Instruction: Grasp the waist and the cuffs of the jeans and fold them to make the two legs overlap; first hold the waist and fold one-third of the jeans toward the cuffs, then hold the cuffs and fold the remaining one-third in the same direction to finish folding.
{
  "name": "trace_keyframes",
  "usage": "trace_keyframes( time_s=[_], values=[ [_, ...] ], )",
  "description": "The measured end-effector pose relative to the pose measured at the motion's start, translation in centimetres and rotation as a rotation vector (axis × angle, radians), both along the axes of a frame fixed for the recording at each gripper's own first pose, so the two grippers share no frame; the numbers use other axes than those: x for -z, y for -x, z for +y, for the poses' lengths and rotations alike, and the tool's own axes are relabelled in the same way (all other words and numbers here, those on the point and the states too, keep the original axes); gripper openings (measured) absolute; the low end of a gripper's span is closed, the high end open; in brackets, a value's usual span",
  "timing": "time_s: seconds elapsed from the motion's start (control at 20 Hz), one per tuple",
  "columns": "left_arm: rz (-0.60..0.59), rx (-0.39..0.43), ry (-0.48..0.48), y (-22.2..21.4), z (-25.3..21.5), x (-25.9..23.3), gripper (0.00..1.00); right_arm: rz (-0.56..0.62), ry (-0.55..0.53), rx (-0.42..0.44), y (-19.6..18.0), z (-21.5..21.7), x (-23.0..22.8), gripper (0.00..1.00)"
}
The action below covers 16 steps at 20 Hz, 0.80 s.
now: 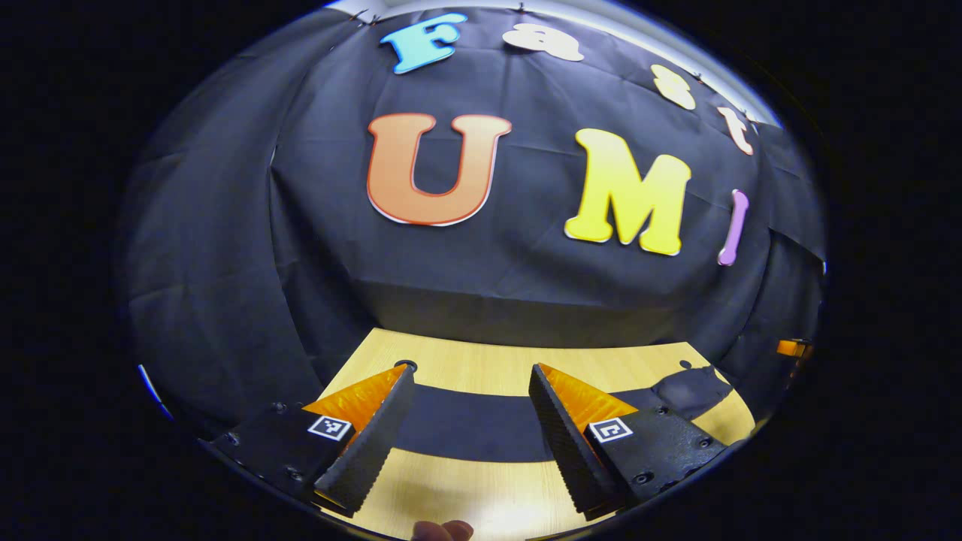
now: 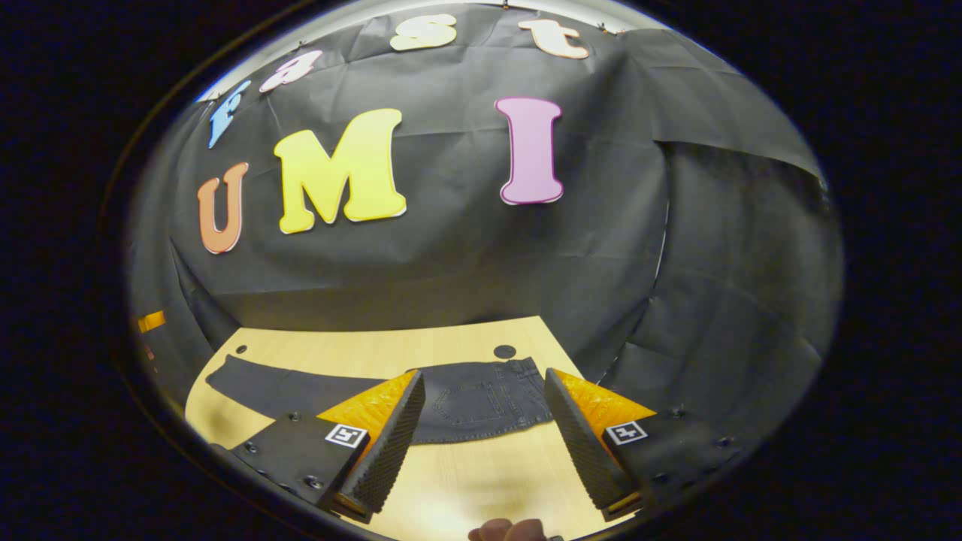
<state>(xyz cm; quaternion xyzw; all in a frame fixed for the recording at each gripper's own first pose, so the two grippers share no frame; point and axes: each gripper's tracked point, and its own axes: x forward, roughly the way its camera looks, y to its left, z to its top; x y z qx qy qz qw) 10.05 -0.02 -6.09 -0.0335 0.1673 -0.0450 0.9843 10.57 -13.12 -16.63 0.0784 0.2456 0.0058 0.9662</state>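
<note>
Dark grey jeans (image 2: pixel 481 402) lie flat across the wooden table (image 2: pixel 361 346), legs overlapped, waist toward the right with a back pocket showing, cuffs (image 2: pixel 225 376) stretching to the left. My right gripper (image 2: pixel 485 436) hovers open above the waist end, nothing between its fingers. In the left gripper view the same jeans (image 1: pixel 473 424) run as a dark band across the table (image 1: pixel 511 361), and the waist part (image 1: pixel 691 391) lies at the right. My left gripper (image 1: pixel 470 436) is open above the leg section, holding nothing.
The black cloth wall (image 2: pixel 466 248) rises right behind the table's far edge. A small round hole (image 2: pixel 504 351) marks the tabletop near the waist, another (image 2: pixel 240 349) near the cuffs. A fingertip (image 1: pixel 443 530) of the holding hand shows at the bottom edge.
</note>
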Motion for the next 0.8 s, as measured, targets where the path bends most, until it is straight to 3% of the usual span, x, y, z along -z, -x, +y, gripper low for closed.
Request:
trace_keyframes(
  time_s=[0.15, 0.35, 0.45, 0.5, 0.6, 0.65, 0.7, 0.8],
  values=[
    [-0.02, 0.021, -0.014, 3.5, -3.3, 0.0, 0.98, -0.008, -0.036, 0.051, 2.0, -1.1, 0.1, 1.0],
    [0.003, 0.021, 0.012, 5.7, -7.1, 1.1, 0.98, 0.07, -0.126, 0.121, 1.6, -3.0, 3.8, 0.99],
    [0.019, 0.015, 0.014, 5.9, -8.1, 1.6, 0.98, 0.105, -0.161, 0.144, 0.9, -3.8, 6.0, 0.94],
    [0.03, 0.013, 0.014, 5.8, -8.7, 1.7, 0.98, 0.131, -0.174, 0.154, 0.5, -4.3, 7.4, 0.99],
    [0.046, 0.009, 0.017, 5.6, -9.4, 1.7, 0.98, 0.183, -0.201, 0.167, -0.5, -5.0, 10.6, 0.99],
    [0.054, 0.004, 0.015, 5.4, -9.6, 1.7, 0.99, 0.212, -0.215, 0.174, -1.1, -5.4, 12.4, 0.94],
    [0.064, -0.003, 0.011, 5.1, -9.9, 1.8, 0.99, 0.233, -0.226, 0.182, -1.9, -5.8, 14.0, 1.0],
    [0.082, -0.021, 0.013, 4.6, -10.6, 2.0, 0.98, 0.267, -0.25, 0.202, -3.5, -6.9, 17.1, 0.94]
  ],
)
